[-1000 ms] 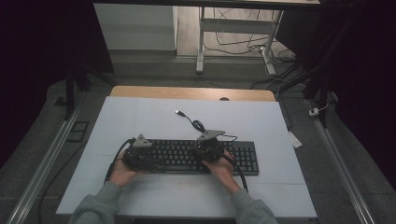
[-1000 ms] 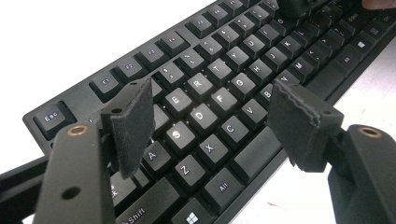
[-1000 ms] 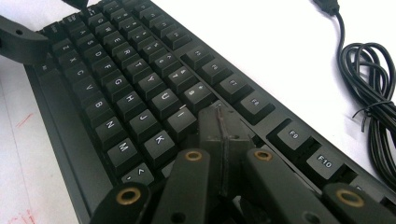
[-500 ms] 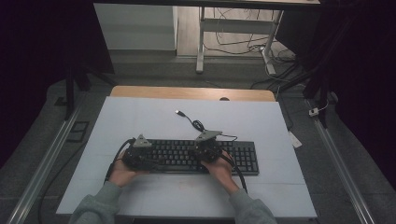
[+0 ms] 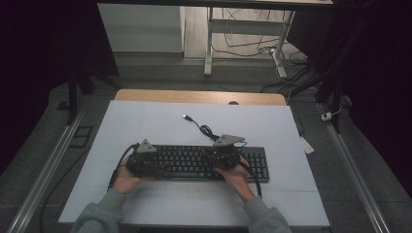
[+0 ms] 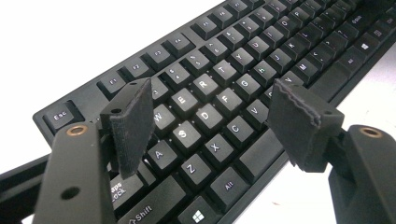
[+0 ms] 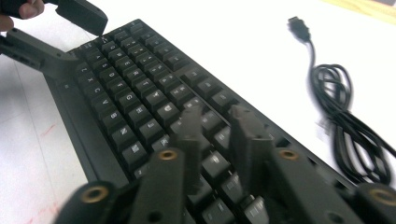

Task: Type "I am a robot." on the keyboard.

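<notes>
Since the earlier frames the right gripper [image 5: 221, 156] has lifted a little off the keyboard [image 5: 192, 162] and its jaws have just been opening; they now stand a small gap apart with nothing between them, poised over the keys right of the keyboard's middle. The keyboard itself has not shifted. It lies on the white mat [image 5: 145, 121], near the person's edge, long axis running left to right across the table, its key rows facing the person. The left gripper [image 5: 145, 167] sits at the keyboard's left end, jaws spread wide and clasping nothing, hanging over the A, S and D keys. Beyond the keyboard's far edge lies its cable [image 5: 208, 131], loosely coiled, the plug [image 5: 186, 117] pointing away from the keyboard toward the far left.
</notes>
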`<state>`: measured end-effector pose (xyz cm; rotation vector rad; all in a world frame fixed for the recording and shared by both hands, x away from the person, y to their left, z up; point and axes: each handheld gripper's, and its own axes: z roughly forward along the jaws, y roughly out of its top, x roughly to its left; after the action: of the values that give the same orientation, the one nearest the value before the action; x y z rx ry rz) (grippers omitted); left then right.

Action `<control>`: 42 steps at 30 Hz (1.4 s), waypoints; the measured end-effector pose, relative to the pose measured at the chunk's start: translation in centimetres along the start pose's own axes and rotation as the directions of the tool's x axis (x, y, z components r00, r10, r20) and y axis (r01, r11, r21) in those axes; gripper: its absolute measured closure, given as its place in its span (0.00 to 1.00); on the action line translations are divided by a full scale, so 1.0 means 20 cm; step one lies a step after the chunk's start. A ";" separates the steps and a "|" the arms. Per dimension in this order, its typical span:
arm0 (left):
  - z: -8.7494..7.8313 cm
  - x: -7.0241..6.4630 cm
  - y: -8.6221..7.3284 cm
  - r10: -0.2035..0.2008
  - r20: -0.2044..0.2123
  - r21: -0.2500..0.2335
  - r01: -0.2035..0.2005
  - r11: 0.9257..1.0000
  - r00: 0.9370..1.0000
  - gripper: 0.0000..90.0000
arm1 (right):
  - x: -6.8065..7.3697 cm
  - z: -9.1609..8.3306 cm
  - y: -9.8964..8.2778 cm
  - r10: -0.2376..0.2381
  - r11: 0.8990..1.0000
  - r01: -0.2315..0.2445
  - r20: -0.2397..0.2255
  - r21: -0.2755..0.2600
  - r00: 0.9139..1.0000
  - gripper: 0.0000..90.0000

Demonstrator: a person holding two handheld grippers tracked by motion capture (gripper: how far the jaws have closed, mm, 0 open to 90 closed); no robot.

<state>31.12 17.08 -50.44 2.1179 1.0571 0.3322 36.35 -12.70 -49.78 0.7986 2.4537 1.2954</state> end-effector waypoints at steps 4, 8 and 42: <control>0.00 0.00 0.00 0.000 -0.001 -0.001 0.000 1.000 1.000 0.35 | -0.03 -0.07 -0.04 0.005 1.000 -0.005 0.033 -0.009 0.999 0.67; 0.00 0.00 0.00 -0.002 -0.003 -0.004 0.002 1.000 1.000 0.35 | -0.06 -0.14 -0.08 0.013 1.000 -0.012 0.052 -0.019 0.999 0.61; -0.03 0.04 0.00 -0.057 -0.038 -0.048 0.055 0.997 0.998 0.33 | -0.11 -0.34 -0.23 0.011 0.999 -0.008 0.080 -0.037 0.997 0.52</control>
<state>31.30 17.96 -50.05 2.0435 1.1179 0.3691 33.37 -20.71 -49.66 0.8380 2.3600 1.2816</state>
